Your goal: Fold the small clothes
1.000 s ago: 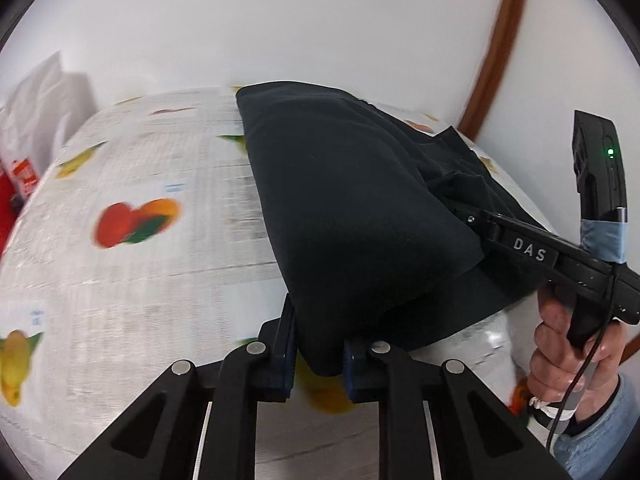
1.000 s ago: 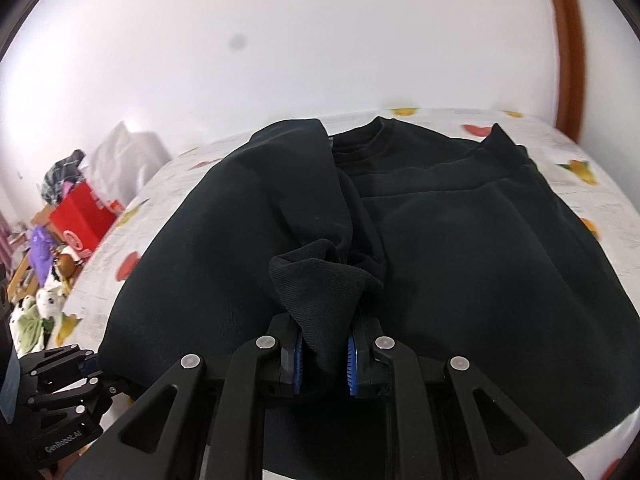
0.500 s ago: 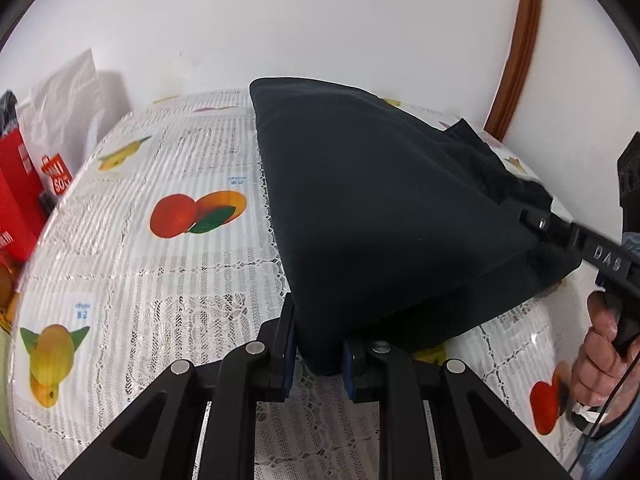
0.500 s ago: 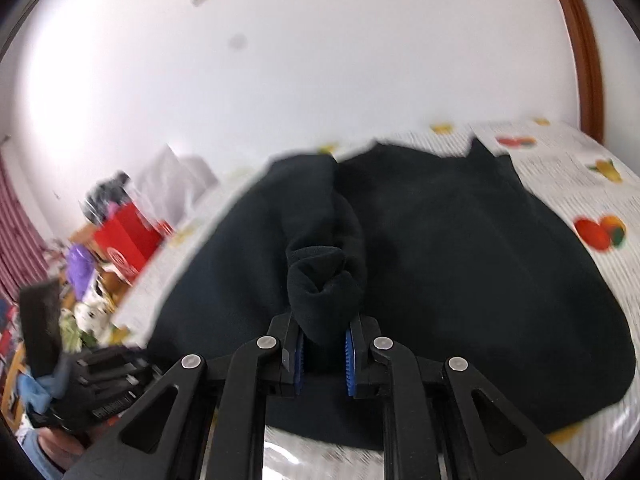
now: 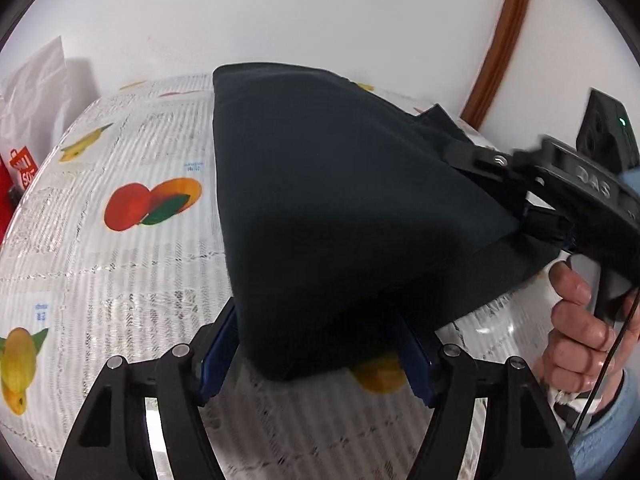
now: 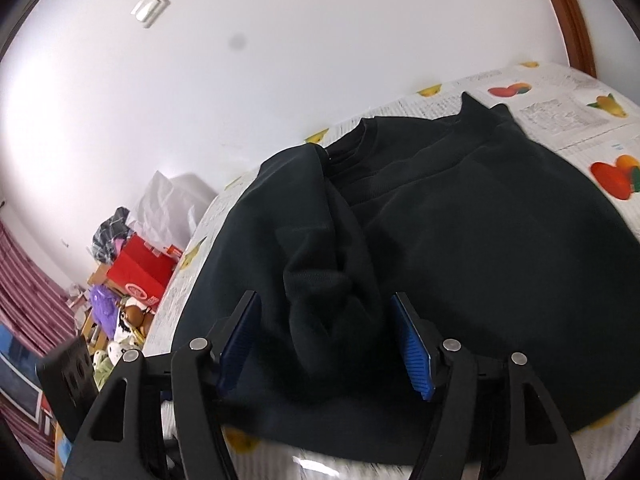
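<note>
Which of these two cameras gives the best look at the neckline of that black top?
The right wrist view. There the top lies spread on the tablecloth and its round collar faces the camera. The left wrist view shows only a smooth folded side of the top; its collar is hidden.

Plenty of open desk left of the black sweatshirt, just the fruit-print cloth there, so tongs can slide in easy from that side. Far left edge is blocked by a white bag and a red one against the wall. Right side is tight: the right tongs and the hand gripping them sit right at the sweatshirt's corner. From the right wrist view, there's bare desk beyond the collar, and clutter piled off the left edge
</note>
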Demonstrator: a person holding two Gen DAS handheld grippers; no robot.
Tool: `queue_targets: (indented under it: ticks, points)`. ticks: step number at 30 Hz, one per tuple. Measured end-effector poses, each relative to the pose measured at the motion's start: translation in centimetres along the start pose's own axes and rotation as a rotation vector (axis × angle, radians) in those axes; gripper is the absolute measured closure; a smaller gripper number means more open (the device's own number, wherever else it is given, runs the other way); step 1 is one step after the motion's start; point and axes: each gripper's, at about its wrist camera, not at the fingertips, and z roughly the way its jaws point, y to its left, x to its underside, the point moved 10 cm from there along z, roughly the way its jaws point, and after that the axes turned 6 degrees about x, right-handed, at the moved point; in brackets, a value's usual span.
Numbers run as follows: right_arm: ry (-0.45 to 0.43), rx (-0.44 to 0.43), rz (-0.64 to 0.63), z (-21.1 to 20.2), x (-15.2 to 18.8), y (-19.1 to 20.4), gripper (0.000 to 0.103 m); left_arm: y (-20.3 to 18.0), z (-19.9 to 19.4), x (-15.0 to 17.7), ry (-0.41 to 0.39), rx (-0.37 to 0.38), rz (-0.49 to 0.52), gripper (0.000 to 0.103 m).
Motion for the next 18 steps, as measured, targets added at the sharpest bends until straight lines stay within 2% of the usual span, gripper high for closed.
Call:
queue_targets:
  ticks: [2,3,4,6,9,12,14,16,18]
  points:
    - [0.021,0.029,0.020,1.5,-0.4,0.1,0.042,0.0,0.2,-0.1,0.001,-0.011,0.001,0.033]
    - [0.021,0.066,0.013,2.2,-0.7,0.0,0.059,0.0,0.3,-0.1,0.001,-0.018,0.000,0.031]
    - [0.021,0.086,-0.005,2.6,-0.8,0.1,0.082,0.1,0.4,-0.2,0.001,-0.022,0.000,0.031]
    - [-0.005,0.084,-0.066,2.3,-1.4,0.8,0.086,0.0,0.5,-0.2,0.004,-0.039,0.007,0.031]
    - [-0.177,0.026,-0.138,-2.5,-3.3,1.4,0.089,0.4,0.9,-0.4,0.003,-0.062,0.001,0.032]
    - [-0.339,0.068,-0.122,-7.4,-4.4,-0.6,0.089,0.6,1.0,-0.5,0.001,-0.064,-0.007,0.032]
    - [-0.323,0.132,-0.098,-7.7,-4.0,-3.0,0.089,0.5,1.1,-0.6,0.002,-0.066,-0.004,0.032]
    - [-0.217,0.203,-0.085,-5.8,-2.8,-5.8,0.087,0.4,1.3,-0.6,0.006,-0.078,0.006,0.031]
    - [-0.134,0.227,-0.043,-4.1,-1.6,-7.7,0.084,0.2,1.4,-0.6,0.010,-0.085,0.017,0.030]
